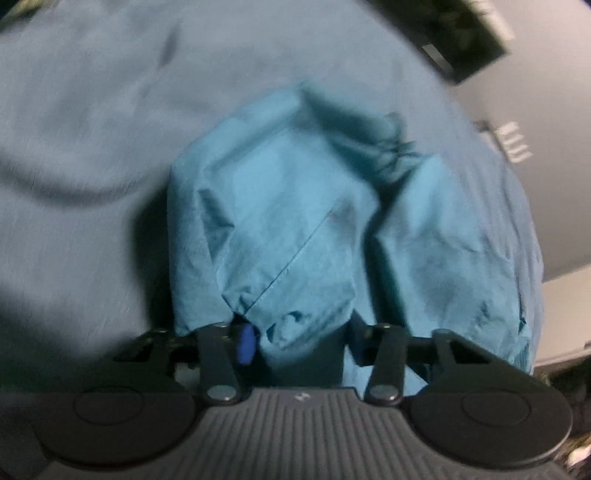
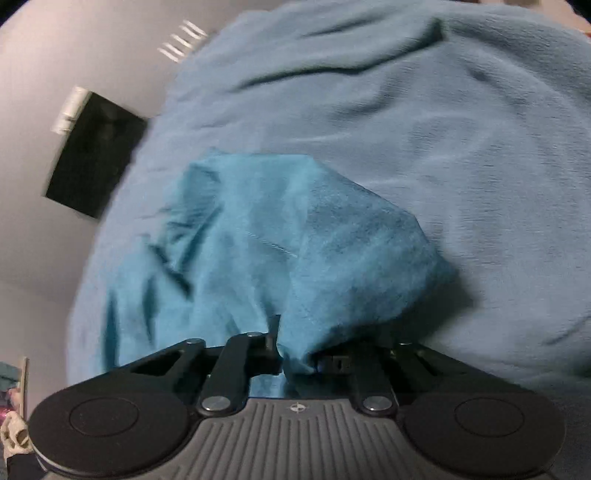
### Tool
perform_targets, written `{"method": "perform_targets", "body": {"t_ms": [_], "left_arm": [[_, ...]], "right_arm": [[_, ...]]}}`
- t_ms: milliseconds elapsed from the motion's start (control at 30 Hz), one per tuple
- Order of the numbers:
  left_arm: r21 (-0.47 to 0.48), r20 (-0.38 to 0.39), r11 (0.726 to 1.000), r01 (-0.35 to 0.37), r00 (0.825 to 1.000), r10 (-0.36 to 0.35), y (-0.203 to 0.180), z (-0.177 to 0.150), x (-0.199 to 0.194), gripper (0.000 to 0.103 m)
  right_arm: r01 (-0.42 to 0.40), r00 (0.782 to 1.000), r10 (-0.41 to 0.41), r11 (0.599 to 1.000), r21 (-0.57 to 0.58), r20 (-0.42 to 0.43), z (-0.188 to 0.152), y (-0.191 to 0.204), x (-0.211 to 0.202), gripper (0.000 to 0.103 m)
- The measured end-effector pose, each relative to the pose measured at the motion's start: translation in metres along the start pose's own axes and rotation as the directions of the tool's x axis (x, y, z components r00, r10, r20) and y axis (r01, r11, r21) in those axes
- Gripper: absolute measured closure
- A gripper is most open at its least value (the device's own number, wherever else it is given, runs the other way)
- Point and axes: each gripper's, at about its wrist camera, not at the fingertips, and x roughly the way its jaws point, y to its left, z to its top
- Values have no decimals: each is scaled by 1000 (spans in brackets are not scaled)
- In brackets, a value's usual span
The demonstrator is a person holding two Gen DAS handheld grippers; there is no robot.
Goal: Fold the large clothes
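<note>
A teal garment (image 1: 306, 214) with a seam and gathered hems hangs bunched from my left gripper (image 1: 295, 339), which is shut on its lower edge; the cloth drapes over the fingers and hides their tips. In the right wrist view the same teal garment (image 2: 280, 243) drapes from my right gripper (image 2: 295, 354), which is shut on a fold of it. Both grippers hold the garment above a light blue bedspread (image 1: 92, 129), which also shows in the right wrist view (image 2: 461, 129). Both views are motion-blurred.
A grey wall (image 1: 561, 184) lies beyond the bed's edge, with a dark framed panel (image 1: 454, 33) and a small white vent (image 1: 513, 142). The right wrist view shows the same dark panel (image 2: 94, 158), the vent (image 2: 183, 38), and clutter at the lower left (image 2: 14, 417).
</note>
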Motion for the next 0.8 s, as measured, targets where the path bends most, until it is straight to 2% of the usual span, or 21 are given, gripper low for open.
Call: {"method": "perform_targets", "body": {"t_ms": [67, 233, 333, 433, 500, 567, 633, 700, 733, 800], "left_arm": [[29, 40, 999, 34, 999, -35, -4, 6, -2, 68], [75, 71, 995, 68, 995, -73, -15, 30, 7, 71], [105, 77, 990, 95, 992, -103, -20, 40, 6, 71], [132, 86, 982, 135, 985, -147, -34, 55, 15, 72], [153, 66, 980, 129, 988, -140, -39, 58, 9, 72], [152, 6, 983, 105, 994, -107, -35, 54, 6, 72], [194, -113, 978, 81, 992, -60, -27, 50, 5, 72], [195, -244, 978, 69, 970, -20, -13, 43, 0, 69], [175, -293, 982, 69, 956, -16, -6, 43, -2, 62], [180, -368, 980, 82, 930, -10, 3, 40, -14, 62]], "right_arm": [[15, 1000, -14, 999, -50, 22, -5, 13, 5, 87], [-93, 993, 96, 995, -45, 72, -7, 22, 12, 87], [-154, 981, 161, 985, -75, 106, -4, 32, 16, 88], [-217, 965, 222, 975, -53, 139, -2, 41, 25, 87], [-247, 954, 253, 967, -58, 160, 1, 43, 25, 87], [-233, 955, 242, 970, -72, 173, -1, 44, 16, 88], [-153, 974, 168, 982, -107, 151, -4, 42, 3, 91], [-31, 993, 49, 986, -166, 105, -2, 38, -7, 91], [-6, 996, 21, 986, -168, 90, 0, 33, -11, 90], [41, 998, -35, 993, -115, 54, 7, 16, -12, 81]]}}
